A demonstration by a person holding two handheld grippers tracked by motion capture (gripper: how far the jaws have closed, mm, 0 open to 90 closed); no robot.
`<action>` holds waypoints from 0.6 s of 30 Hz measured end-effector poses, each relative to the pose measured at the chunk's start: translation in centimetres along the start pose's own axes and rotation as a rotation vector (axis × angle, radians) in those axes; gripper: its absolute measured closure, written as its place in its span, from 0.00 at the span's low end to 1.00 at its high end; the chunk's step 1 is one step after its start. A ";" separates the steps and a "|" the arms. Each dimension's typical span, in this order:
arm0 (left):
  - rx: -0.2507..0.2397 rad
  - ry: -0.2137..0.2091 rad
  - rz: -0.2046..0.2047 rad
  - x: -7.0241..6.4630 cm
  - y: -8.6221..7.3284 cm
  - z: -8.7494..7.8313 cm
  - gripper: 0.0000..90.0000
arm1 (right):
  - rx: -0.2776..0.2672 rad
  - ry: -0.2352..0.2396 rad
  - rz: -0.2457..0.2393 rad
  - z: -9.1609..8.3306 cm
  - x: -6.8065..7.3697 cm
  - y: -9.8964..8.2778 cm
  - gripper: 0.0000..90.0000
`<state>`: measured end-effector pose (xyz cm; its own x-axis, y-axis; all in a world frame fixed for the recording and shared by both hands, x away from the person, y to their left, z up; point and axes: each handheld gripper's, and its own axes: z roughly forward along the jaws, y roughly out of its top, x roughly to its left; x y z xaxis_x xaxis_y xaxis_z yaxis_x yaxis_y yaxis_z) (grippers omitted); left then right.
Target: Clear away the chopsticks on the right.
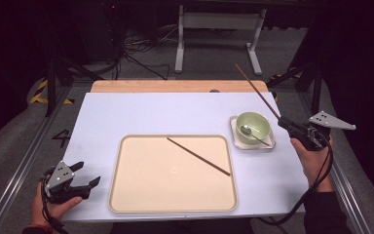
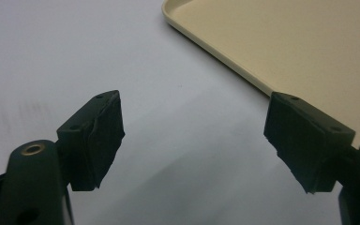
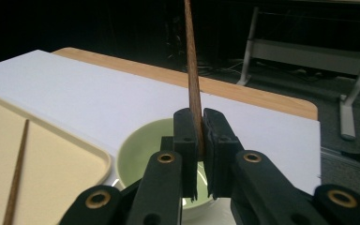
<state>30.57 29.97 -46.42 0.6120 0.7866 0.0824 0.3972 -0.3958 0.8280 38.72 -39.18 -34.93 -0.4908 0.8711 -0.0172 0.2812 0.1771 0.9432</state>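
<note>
My right gripper [image 1: 283,120] hangs at the right of the table, just right of the green bowl [image 1: 253,127], shut on a brown chopstick [image 1: 255,91] that sticks up and back to the left. In the right gripper view the chopstick [image 3: 192,70] is pinched between the black jaws of the right gripper [image 3: 200,140], above the bowl [image 3: 143,150]. A second chopstick [image 1: 198,156] lies slanted on the beige tray [image 1: 126,195]. My left gripper [image 1: 88,175] rests open at the front left, beside the tray. Between its open jaws, the left gripper [image 2: 192,136] holds nothing.
The bowl holds a spoon [image 1: 250,131] and sits on a small white dish [image 1: 271,144]. The white tabletop [image 1: 151,112] has a wooden strip [image 1: 175,86] along its far edge. A metal frame [image 1: 219,29] and cables stand on the floor behind.
</note>
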 end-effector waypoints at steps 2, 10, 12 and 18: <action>0.000 -0.002 0.000 0.0 0.0 0.0 0.23 | 0.001 0.011 -0.010 0.0 0.5 0.2 0.94; -0.001 -0.003 0.001 0.0 0.0 0.0 0.23 | 0.009 0.058 -0.050 0.2 2.3 0.6 0.94; -0.002 -0.002 0.002 0.0 0.0 0.0 0.23 | 0.009 0.074 -0.061 0.3 2.9 0.7 0.94; 0.002 -0.004 0.006 0.0 0.0 0.0 0.23 | 0.024 0.118 -0.088 0.6 4.4 0.7 0.94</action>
<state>30.57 29.99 -46.39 0.6167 0.7826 0.0850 0.3951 -0.4011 0.8265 37.24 -34.90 -34.56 -0.6078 0.7919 -0.0588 0.2516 0.2623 0.9316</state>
